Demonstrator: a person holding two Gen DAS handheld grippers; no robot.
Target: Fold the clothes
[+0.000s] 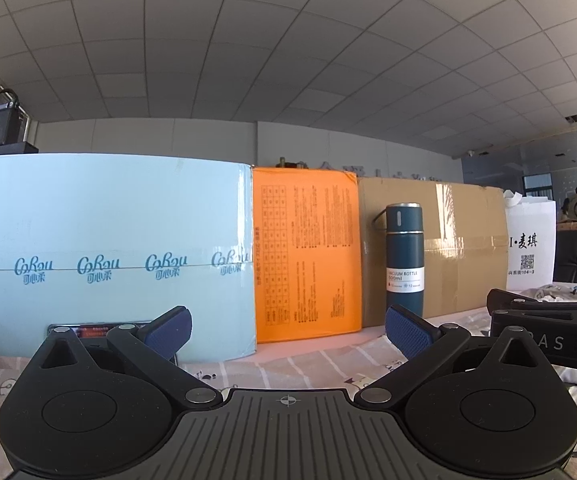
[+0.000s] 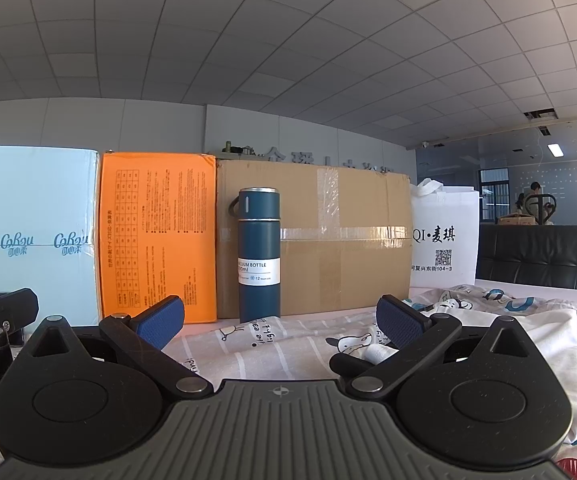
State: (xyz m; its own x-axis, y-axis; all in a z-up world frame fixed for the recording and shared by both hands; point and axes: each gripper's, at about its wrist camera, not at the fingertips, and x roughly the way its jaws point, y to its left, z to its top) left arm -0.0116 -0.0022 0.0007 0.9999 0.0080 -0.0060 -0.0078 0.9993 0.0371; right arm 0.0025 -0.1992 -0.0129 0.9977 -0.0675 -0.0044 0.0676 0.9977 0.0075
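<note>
— Folding begun? 
— Not yet: left tongs (image 1: 288, 330) and right tongs (image 2: 280, 322) both gape, released. 
— The clothes (image 2: 528, 320)? 
— Crumpled right of the right tongs; reach over, pinch an edge.

light: bright, even daylight | glare: box tape (image 2: 328, 188) | edges: fisheye-bent, dark corners | focus: sharp

My two sets of black tongs
Left tongs (image 1: 288, 326) and right tongs (image 2: 280, 320): blue textured pads (image 1: 406, 332), silver pivot screws, ribbed grey base
</note>
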